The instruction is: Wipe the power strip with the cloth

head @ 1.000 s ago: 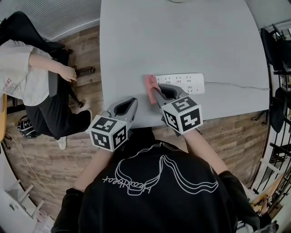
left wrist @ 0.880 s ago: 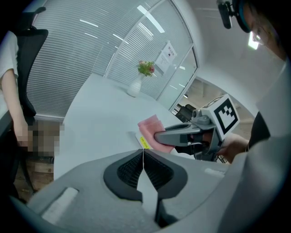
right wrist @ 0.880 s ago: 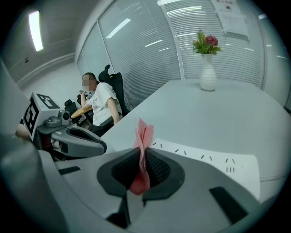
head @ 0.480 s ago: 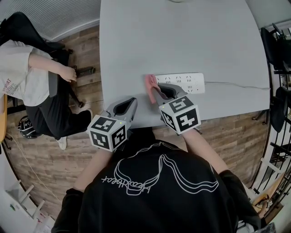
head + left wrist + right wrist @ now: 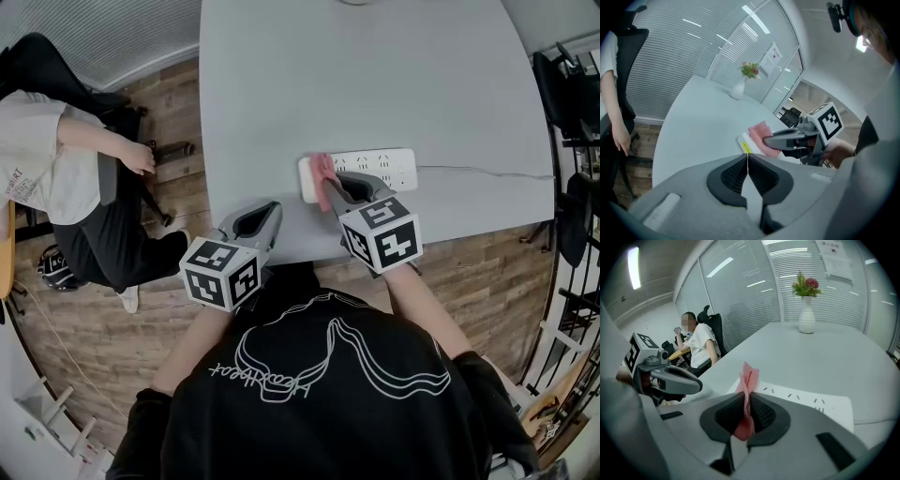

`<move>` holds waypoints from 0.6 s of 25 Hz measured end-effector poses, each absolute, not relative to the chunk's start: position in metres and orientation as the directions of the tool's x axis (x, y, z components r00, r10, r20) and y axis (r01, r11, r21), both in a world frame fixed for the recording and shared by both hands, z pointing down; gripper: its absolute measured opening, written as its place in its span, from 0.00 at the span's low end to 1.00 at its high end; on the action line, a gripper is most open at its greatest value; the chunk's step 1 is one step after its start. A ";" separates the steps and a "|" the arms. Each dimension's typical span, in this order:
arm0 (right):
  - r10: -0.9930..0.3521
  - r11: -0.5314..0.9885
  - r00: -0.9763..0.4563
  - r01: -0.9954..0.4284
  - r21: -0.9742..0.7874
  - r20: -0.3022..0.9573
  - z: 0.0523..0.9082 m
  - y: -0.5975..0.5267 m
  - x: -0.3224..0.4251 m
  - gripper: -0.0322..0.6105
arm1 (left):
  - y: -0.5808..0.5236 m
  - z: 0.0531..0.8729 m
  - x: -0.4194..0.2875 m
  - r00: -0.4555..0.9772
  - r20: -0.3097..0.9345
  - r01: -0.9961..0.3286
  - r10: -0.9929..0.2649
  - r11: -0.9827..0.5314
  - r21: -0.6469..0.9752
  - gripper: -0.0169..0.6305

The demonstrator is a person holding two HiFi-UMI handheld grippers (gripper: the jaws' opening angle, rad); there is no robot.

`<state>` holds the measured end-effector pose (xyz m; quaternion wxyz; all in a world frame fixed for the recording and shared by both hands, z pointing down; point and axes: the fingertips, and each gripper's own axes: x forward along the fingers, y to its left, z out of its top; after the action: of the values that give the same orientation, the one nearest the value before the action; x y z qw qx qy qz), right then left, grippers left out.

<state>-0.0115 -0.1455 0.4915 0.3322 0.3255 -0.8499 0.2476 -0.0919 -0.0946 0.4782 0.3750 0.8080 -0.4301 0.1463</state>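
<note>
One table (image 5: pixel 375 75): grey, rounded, bearing everything listed below.
Power strip (image 5: pixel 389 167): white, lying flat near the table's front edge; its cord (image 5: pixel 478 172) runs off to the right.
Left gripper (image 5: pixel 265 211): jaws pressed together on nothing, parked at the table edge, apart from the strip.
Right gripper (image 5: pixel 330 187): jaws clamped on the cloth, over the strip's left end.
Cloth (image 5: pixel 322 172): pink, folded, touching the strip.
Risk: nothing holds the strip, so a sideways stroke would likely drag it along.

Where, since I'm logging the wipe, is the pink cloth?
Head view: the pink cloth is clamped in the right gripper, lying across the power strip near its left end.
</note>
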 end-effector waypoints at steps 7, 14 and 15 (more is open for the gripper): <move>-0.425 0.614 -0.536 -0.763 -0.203 0.729 0.492 -0.152 0.020 0.11 | -0.096 0.474 -0.091 0.590 0.558 -0.803 -0.584 -0.355 0.478 0.05; -0.469 0.548 -0.490 -0.814 -0.194 0.735 0.491 -0.158 0.061 0.11 | -0.099 0.469 -0.087 0.594 0.555 -0.801 -0.582 -0.366 0.474 0.05; -0.474 0.539 -0.484 -0.820 -0.192 0.736 0.491 -0.160 0.066 0.11 | -0.099 0.469 -0.087 0.596 0.555 -0.800 -0.580 -0.368 0.474 0.05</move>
<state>0.0662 -0.1599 0.4915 0.3186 0.3958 -0.8173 0.2716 -0.0867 -0.0988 0.4689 0.3688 0.8135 -0.4242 0.1491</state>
